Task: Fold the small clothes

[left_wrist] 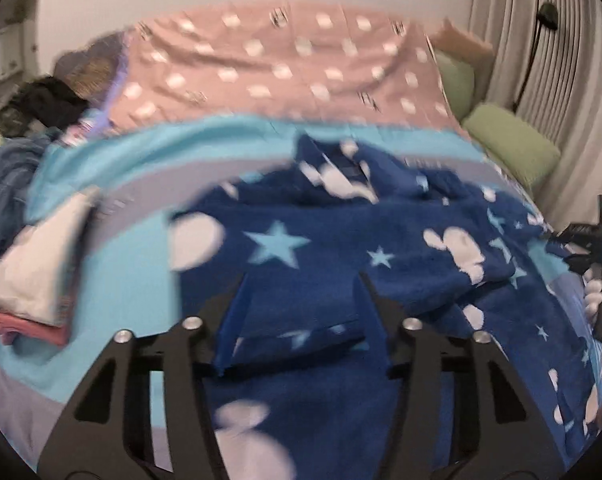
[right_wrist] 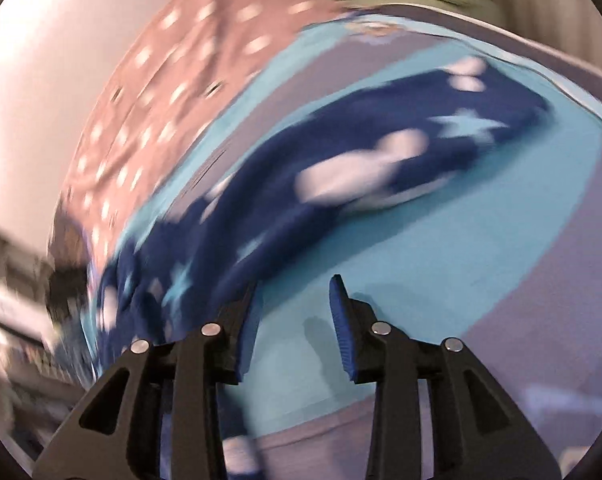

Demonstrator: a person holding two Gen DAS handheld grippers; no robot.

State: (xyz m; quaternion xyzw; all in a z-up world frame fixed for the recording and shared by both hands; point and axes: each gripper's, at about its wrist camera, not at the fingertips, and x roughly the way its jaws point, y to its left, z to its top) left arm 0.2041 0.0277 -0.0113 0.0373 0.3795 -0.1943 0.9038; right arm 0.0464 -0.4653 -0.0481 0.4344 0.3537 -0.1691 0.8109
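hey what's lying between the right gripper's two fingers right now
Only bare bedspread. In the right wrist view the right gripper stands open over its light blue stripe; the navy star garment lies left and ahead.

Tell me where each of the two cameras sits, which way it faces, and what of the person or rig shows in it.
Left wrist view: rides on the left claw, angled down over the navy star garment on the striped bedspread; its own fingers frame a garment fold, and a hand shows at right.
Right wrist view: rides on the right claw, tilted and blurred, looking down at bare bedspread; only its own fingers show, nothing between them.
Shared: garment, bedspread, pink dotted cover.
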